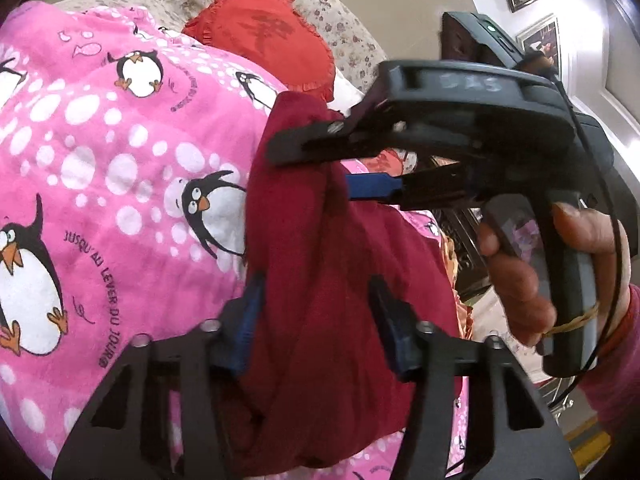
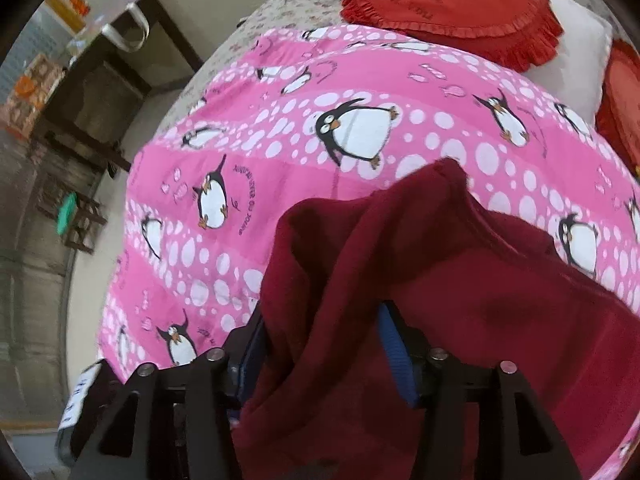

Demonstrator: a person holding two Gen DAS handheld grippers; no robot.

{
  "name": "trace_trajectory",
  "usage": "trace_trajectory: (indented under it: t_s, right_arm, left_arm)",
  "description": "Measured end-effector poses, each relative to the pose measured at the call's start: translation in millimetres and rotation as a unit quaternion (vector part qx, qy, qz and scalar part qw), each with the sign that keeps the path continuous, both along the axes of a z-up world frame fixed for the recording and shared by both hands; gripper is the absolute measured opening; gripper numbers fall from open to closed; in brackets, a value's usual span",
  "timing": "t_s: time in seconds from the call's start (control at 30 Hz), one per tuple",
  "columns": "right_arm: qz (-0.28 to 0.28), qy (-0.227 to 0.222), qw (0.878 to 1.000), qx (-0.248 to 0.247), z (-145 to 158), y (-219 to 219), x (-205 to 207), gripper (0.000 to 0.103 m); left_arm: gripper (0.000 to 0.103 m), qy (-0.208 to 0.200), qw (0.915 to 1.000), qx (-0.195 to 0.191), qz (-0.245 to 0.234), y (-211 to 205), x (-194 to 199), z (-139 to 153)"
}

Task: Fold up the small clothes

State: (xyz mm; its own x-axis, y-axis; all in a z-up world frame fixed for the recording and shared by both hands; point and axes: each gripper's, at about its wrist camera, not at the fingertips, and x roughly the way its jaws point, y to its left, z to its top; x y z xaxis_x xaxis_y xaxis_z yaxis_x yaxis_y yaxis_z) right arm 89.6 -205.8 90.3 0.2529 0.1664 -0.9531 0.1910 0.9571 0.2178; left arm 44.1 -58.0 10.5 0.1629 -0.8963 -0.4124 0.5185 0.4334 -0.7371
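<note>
Cloth fills the nearest part of both wrist views: a dark maroon knitted garment [image 1: 320, 300], bunched and hanging in loose vertical folds. In the left wrist view the left gripper [image 1: 316, 320] has its blue-padded fingers [image 1: 250, 320] on either side of a thick gather of that garment, apparently clamping it. In the right wrist view the right gripper [image 2: 320, 344] does the same, its blue pads pressed against another gathered fold, so both seem closed on the fabric rather than standing free.

Just beyond, in the left view, the right gripper [image 1: 340, 168] crosses from the right side, held in the person's right hand [image 1: 532, 276], and bites the garment at a higher point. The two grips sit close together, the right one farther along the cloth than the left, with the fabric's long folds running from one toward the other. Judging by this, the garment is lifted off the bed and needs spreading before any fold can be laid; the hands would have to move apart along that axis.

Beneath lies a pink fleece blanket printed with penguins and white dots [image 2: 280, 168]. Farther back rests a red heart-shaped frilled cushion [image 2: 452, 4] on floral bedding [image 1: 344, 24].
</note>
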Motion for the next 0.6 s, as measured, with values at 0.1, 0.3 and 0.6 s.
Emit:
trace_trajectory:
  t_s: [0.1,0.3,0.6]
  right_arm:
    - [-0.013,-0.002,1.0,0.009,3.9,-3.3,-1.2,0.063]
    - [0.016,0.017,0.999,-0.028,-1.7,14.5,12.5,0.072]
    - [0.048,0.015,0.995,-0.086,-14.9,19.7,8.7,0.043]
  left_arm:
    - [0.034,-0.014,0.9996,-0.018,-0.015,-0.5,-4.7,5.3]
    - [0.034,-0.058,0.998,-0.006,-0.024,-6.4,-16.6,14.2]
    - [0.082,-0.005,1.0,0.001,-0.002,1.9,-4.5,3.4]
